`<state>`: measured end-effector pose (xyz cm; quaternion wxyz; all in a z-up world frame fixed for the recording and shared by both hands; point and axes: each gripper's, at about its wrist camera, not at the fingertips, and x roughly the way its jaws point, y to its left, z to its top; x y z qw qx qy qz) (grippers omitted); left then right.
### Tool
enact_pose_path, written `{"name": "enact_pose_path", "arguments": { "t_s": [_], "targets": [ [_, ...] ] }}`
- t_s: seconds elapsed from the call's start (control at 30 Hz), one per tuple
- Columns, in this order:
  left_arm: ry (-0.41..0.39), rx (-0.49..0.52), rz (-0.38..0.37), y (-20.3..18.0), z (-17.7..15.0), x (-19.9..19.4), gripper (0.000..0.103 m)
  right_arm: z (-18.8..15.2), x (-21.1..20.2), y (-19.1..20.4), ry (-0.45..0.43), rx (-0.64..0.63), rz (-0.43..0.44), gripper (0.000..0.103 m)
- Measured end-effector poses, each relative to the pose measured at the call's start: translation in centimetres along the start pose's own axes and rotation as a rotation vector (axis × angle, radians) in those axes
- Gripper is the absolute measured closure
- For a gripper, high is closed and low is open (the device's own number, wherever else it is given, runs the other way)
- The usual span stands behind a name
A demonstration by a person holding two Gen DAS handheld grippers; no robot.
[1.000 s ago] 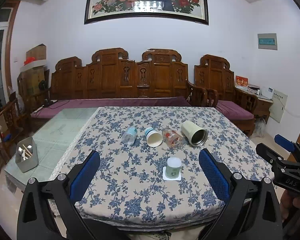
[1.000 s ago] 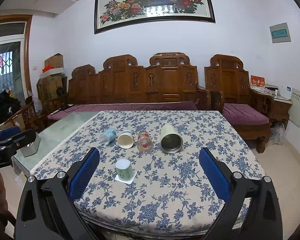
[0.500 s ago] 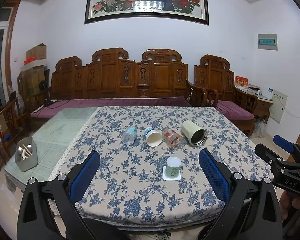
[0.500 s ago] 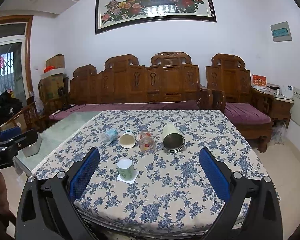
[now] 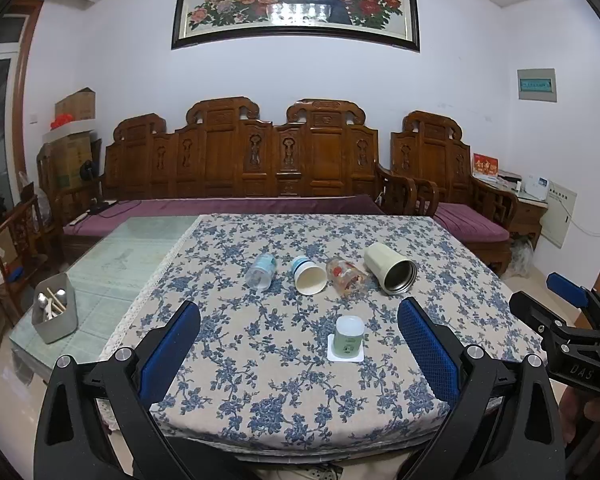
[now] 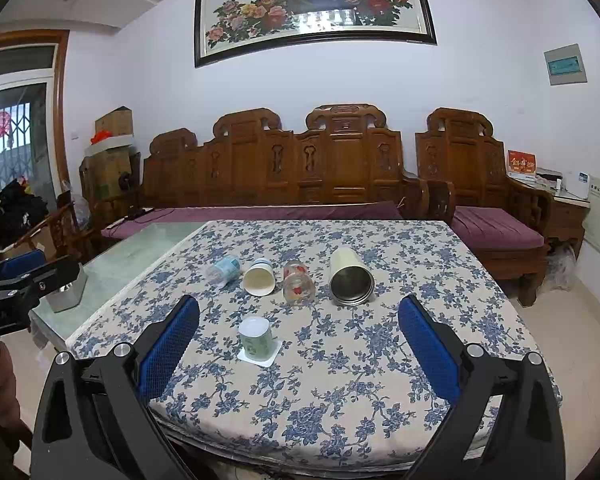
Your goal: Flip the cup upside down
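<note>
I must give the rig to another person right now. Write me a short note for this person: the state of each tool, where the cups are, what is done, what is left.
Left tool: open, holding nothing, short of the table's near edge.
Right tool: open, holding nothing, also short of the near edge.
Green cup: standing on a white coaster near the front of the table, flat white end up.
Behind it, four lie on their sides in a row: clear bottle, paper cup, glass with red print, cream metal tumbler.
Done: no cup is being touched at present.
Left: pick a cup, grip it and set it upside down.
</note>
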<state>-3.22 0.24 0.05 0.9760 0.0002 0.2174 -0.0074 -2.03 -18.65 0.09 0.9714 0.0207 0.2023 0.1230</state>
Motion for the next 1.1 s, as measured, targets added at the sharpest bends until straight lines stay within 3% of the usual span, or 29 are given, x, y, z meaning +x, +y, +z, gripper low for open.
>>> {"name": "enact_pose_path", "arguments": {
  "t_s": [1.1],
  "targets": [
    [-0.002, -0.004, 0.006, 0.58, 0.09, -0.06, 0.008, -0.02, 0.11, 0.18, 0.000, 0.000, 0.001, 0.003]
  ]
}}
